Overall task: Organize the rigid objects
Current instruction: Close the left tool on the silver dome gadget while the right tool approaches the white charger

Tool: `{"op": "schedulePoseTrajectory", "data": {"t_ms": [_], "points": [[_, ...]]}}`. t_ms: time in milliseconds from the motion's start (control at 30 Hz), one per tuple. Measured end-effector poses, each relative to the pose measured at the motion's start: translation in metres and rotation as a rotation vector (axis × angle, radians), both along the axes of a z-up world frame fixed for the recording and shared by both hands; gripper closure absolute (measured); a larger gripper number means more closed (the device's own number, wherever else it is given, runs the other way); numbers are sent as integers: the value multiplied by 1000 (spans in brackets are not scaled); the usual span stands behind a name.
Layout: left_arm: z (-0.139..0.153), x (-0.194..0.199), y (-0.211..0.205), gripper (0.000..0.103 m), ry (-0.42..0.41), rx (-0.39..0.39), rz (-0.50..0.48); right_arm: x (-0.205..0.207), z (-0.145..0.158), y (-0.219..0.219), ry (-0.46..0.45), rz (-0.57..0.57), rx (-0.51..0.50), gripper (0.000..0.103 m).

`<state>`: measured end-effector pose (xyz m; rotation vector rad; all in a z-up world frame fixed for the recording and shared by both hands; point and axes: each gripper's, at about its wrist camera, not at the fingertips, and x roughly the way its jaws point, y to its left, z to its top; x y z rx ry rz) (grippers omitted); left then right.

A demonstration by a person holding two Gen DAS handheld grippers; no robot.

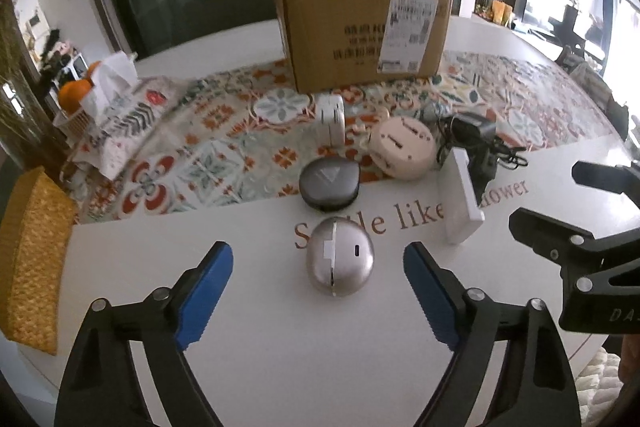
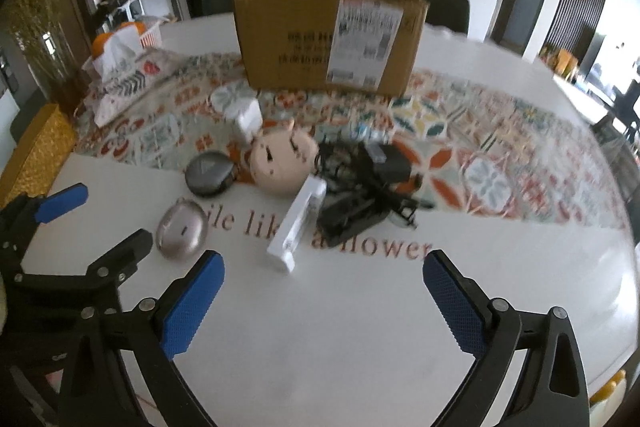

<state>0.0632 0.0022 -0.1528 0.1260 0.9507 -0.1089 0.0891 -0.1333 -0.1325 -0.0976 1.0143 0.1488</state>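
A white surface [image 2: 360,327] printed with reddish-brown lettering carries a scatter of small things in front of an open brown cardboard box [image 2: 328,35], which stands on a patterned floral runner [image 2: 480,147].

The left tongs [image 1: 318,265], black with blue pads, hang over the near edge of the surface with the jaws wide apart. A silver egg-shaped case [image 1: 340,255] lies between the two pads, touching neither. Just beyond it lies a dark grey rounded case [image 1: 329,185] at the runner's edge, and beyond that a small white box [image 1: 331,119] stands upright on the runner.

The right tongs [image 2: 323,269] also stand wide apart and hold nothing; only bare surface lies between the pads. Just ahead and slightly left of them a white flat rectangular block [image 2: 296,231] stands tilted on its edge, leaning against a tangle of black cables and adapters [image 2: 364,187]. A round pale-pink case [image 2: 282,159] with a cartoon face sits beside the tangle.

At the far left stand a tissue pack [image 2: 120,47], oranges [image 1: 74,91] in a white basket and a yellow woven basket [image 1: 32,259].
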Motion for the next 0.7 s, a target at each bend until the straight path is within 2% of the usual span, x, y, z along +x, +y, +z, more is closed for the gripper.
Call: {"op": "schedulePoseTrajectory", "data": {"t_ms": [167, 700], "points": [[-22, 15, -4, 24, 39, 0, -27, 9, -20, -1, 62, -28, 26, 7], [-65, 36, -12, 44, 114, -3, -64, 22, -44, 6, 120, -46, 12, 10]]}}
